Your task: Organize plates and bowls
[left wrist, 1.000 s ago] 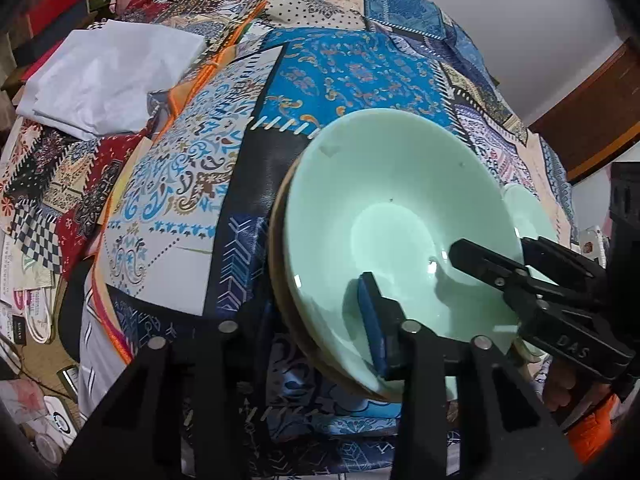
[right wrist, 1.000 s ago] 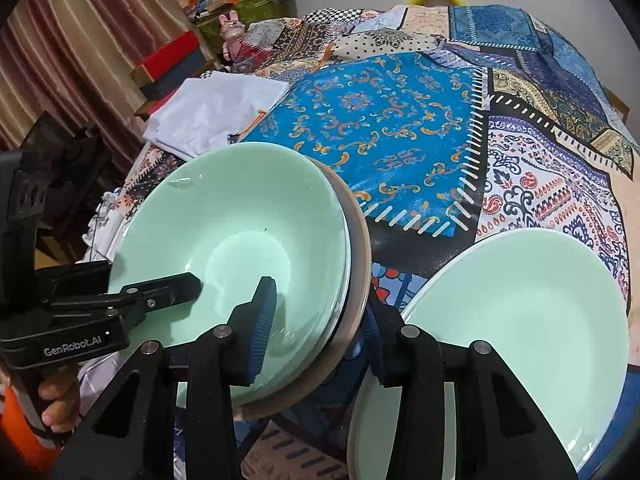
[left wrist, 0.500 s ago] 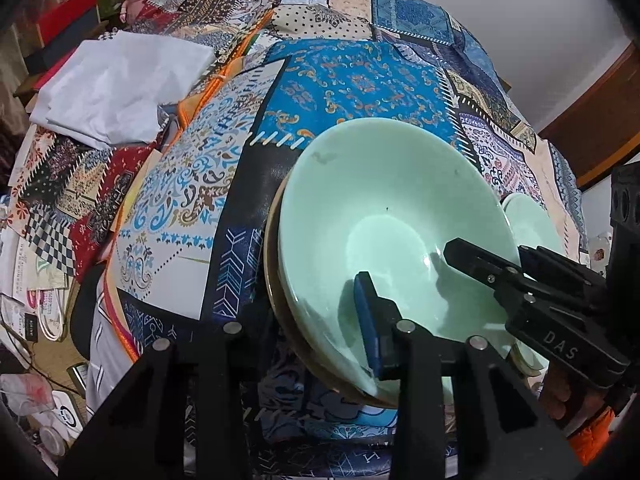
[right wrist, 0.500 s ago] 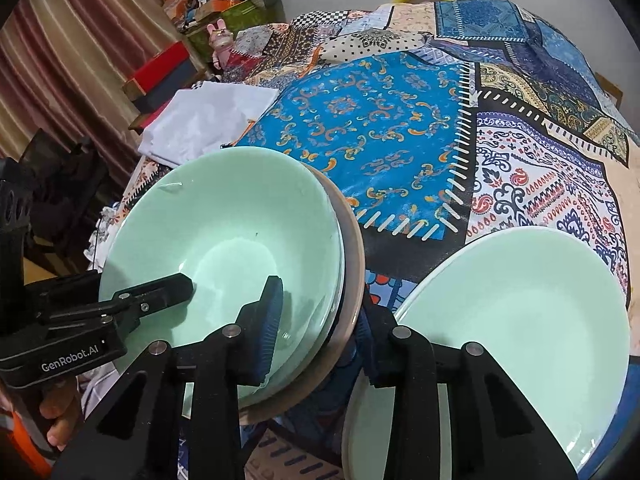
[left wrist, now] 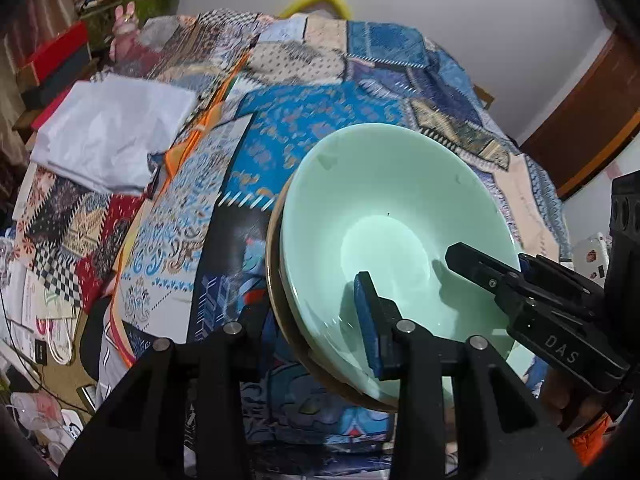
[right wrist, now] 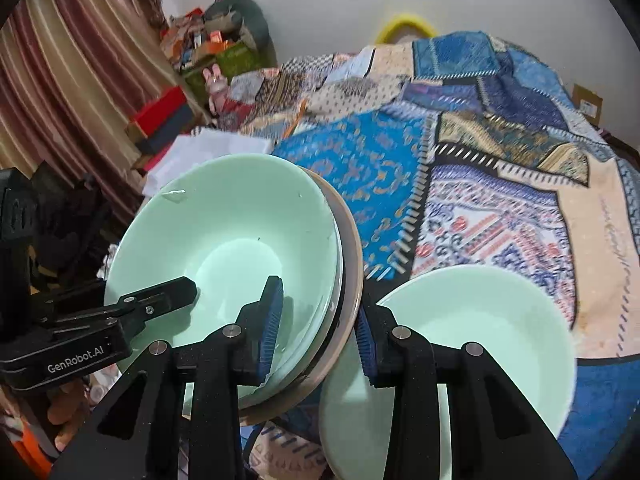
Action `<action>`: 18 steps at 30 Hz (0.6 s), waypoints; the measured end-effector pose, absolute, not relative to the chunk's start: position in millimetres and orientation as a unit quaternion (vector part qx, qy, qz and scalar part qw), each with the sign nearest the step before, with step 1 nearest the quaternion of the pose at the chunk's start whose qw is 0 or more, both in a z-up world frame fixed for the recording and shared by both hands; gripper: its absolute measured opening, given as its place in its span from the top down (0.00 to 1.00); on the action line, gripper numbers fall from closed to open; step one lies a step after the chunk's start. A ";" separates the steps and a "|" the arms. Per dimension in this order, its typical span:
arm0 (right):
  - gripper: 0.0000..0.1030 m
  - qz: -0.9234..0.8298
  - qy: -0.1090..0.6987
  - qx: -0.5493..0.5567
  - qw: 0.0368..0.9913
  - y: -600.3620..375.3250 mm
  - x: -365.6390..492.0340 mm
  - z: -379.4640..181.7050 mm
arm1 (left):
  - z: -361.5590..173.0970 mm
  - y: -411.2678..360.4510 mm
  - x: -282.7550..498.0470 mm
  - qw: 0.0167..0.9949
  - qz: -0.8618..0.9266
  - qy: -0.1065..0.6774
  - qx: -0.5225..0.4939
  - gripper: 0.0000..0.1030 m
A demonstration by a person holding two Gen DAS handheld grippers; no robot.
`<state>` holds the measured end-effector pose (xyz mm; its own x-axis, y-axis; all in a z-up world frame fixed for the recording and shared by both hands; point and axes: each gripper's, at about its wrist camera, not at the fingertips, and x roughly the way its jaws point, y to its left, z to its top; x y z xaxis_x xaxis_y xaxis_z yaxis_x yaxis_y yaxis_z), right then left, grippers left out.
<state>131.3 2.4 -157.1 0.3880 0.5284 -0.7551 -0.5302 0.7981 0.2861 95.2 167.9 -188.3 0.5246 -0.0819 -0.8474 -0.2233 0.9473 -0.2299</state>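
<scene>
White letters "DAS" stand on the black body of the right gripper [left wrist: 486,270], seen from the left wrist; "GenRobot.AI" stands in white on the black body of the left gripper [right wrist: 176,294], seen from the right wrist.

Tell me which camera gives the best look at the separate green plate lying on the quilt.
The right wrist view: the green plate lies large beside the lifted stack. The left wrist view shows only a sliver of it behind the stack.
</scene>
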 end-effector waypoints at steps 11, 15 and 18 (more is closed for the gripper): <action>0.70 0.297 0.425 0.013 0.855 -39.3 123.4 -129.0 | -151.0 128.5 97.6 0.875 0.016 0.464 -0.135 0.65; 0.70 0.288 0.420 0.020 0.860 -56.1 118.6 -125.3 | -143.9 111.3 96.7 0.877 0.007 0.463 -0.128 0.65; 0.70 0.283 0.418 0.025 0.863 -68.1 115.5 -125.1 | -140.0 99.2 95.8 0.878 0.000 0.462 -0.122 0.65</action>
<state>115.5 -68.1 -125.1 0.4902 0.5094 -0.7072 -0.4668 0.8387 0.2806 95.8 99.2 -140.0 0.5728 -0.1118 -0.8121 -0.1128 0.9705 -0.2132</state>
